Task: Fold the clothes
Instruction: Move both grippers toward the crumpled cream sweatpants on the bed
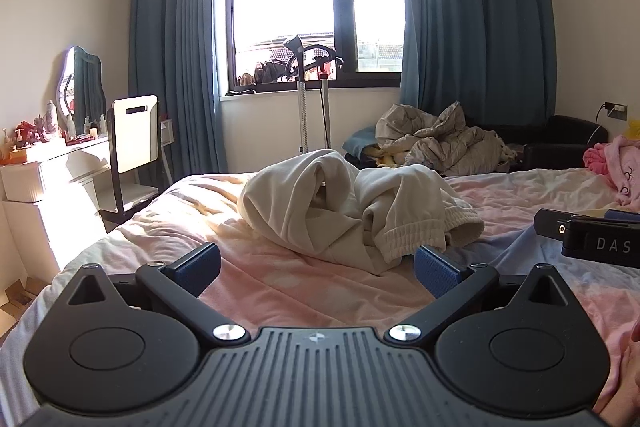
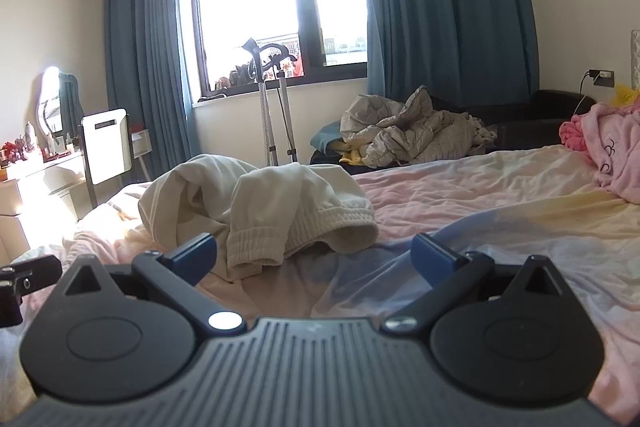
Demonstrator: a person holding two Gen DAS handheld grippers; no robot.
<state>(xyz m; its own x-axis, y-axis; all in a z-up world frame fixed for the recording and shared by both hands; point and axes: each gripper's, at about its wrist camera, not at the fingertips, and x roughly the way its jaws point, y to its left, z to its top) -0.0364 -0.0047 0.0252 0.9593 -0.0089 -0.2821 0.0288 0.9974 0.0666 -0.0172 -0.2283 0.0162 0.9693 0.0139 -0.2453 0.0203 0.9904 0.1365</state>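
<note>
Hovering wide-jawed over the pink sheeted bed (image 1: 280,279), left gripper (image 1: 316,267) and right gripper (image 2: 314,257) should each pinch the crumpled cream sweatshirt's (image 1: 352,207) ribbed hem, lying just ahead, and spread it flat.

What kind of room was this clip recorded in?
A lived-in home bedroom, most likely. A bed with a pink sheet holds a crumpled cream garment, a dressing table with a mirror stands at the left, and blue curtains frame the window.

I see the sweatshirt (image 1: 352,211) heaped on bed (image 1: 280,283), ahead of both grippers; quilt pile (image 1: 444,139) behind it, vanity (image 1: 52,163) left.
</note>
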